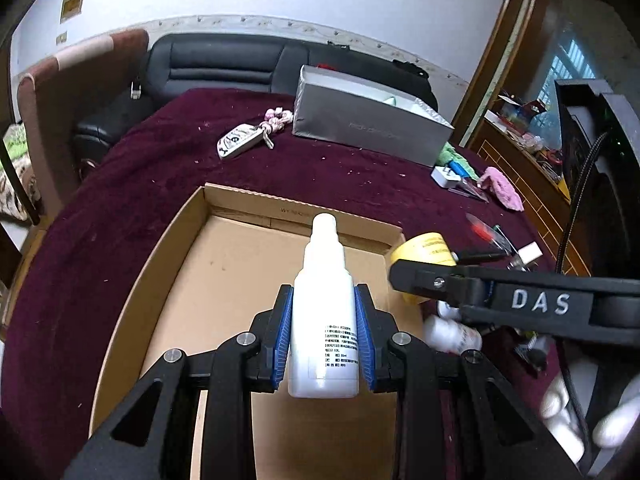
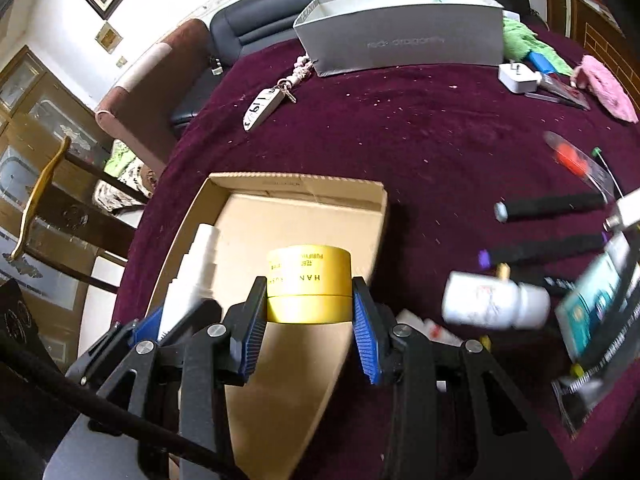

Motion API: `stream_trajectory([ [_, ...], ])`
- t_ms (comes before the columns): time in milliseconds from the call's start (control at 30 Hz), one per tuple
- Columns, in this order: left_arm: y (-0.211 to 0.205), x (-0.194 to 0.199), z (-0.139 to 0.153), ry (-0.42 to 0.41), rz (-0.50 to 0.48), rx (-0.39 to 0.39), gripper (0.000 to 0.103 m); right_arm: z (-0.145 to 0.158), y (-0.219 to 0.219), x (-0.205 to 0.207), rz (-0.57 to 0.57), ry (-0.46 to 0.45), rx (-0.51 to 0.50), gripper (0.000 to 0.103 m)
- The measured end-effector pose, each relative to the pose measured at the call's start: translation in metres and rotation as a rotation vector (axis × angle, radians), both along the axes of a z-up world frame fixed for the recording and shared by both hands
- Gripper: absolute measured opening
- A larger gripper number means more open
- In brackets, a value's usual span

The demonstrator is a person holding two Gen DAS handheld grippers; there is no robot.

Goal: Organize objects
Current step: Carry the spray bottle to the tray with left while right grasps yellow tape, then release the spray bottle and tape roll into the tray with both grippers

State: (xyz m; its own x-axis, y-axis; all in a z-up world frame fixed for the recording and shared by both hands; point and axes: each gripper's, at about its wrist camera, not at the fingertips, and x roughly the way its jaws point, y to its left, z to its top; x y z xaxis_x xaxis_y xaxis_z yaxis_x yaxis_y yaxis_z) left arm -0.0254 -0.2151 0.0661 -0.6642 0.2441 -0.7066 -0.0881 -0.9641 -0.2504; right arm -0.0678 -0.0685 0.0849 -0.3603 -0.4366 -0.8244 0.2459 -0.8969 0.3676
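Fingers on both our grippers are gripping something: the left gripper (image 1: 323, 340) is pinching a white bottle (image 1: 323, 320) between its blue pads, and the right gripper (image 2: 310, 320) is clamping a yellow jar (image 2: 309, 290) at its sides. We are holding both over the near end of the open cardboard box (image 1: 176, 248), which is lying empty on the maroon tabletop (image 2: 440, 140) — so nothing is sorted yet, as far as we can see. Just beside the box, another white bottle (image 2: 494, 306) and dark pens (image 2: 552, 204) are waiting. Farther off, a key fob (image 1: 240, 141), a white charger (image 2: 516, 76) and a pink cloth (image 2: 604, 84) are lying near the grey box (image 2: 400, 46).
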Motion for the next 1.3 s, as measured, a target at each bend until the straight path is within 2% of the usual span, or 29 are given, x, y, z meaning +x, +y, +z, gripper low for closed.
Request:
stream_trajectory([
  [300, -0.009, -0.023, -0.031, -0.093, 0.021, 0.105, 0.025, -0.023, -0.019, -0.026, -0.018, -0.034, 0.057, 0.038],
  [433, -0.007, -0.025, -0.028, -0.073, 0.024, 0.098, 0.025, -0.027, -0.021, -0.029, -0.028, -0.027, 0.083, 0.038],
  [633, -0.006, -0.031, -0.028, -0.09, 0.036, 0.104, 0.025, -0.029, -0.023, -0.035, -0.032, -0.02, 0.099, 0.038],
  [833, -0.018, -0.019, -0.015, -0.074, 0.068, 0.119, 0.026, -0.02, -0.009, -0.031, -0.06, -0.02, 0.037, 0.039],
  [933, -0.022, -0.006, 0.001, -0.049, 0.075, 0.131, 0.027, -0.003, 0.009, -0.021, -0.076, 0.014, -0.012, 0.041],
  [1067, -0.017, 0.016, 0.023, -0.016, 0.056, 0.167, 0.044, 0.022, 0.049, 0.006, -0.097, 0.101, -0.039, 0.051],
  [1167, 0.004, 0.032, 0.036, 0.009, 0.002, 0.175, 0.049, 0.034, 0.086, 0.032, -0.15, 0.188, -0.019, 0.06],
  [1300, 0.053, 0.042, 0.038, 0.001, -0.098, 0.143, 0.054, 0.03, 0.134, 0.064, -0.269, 0.292, 0.06, 0.061],
])
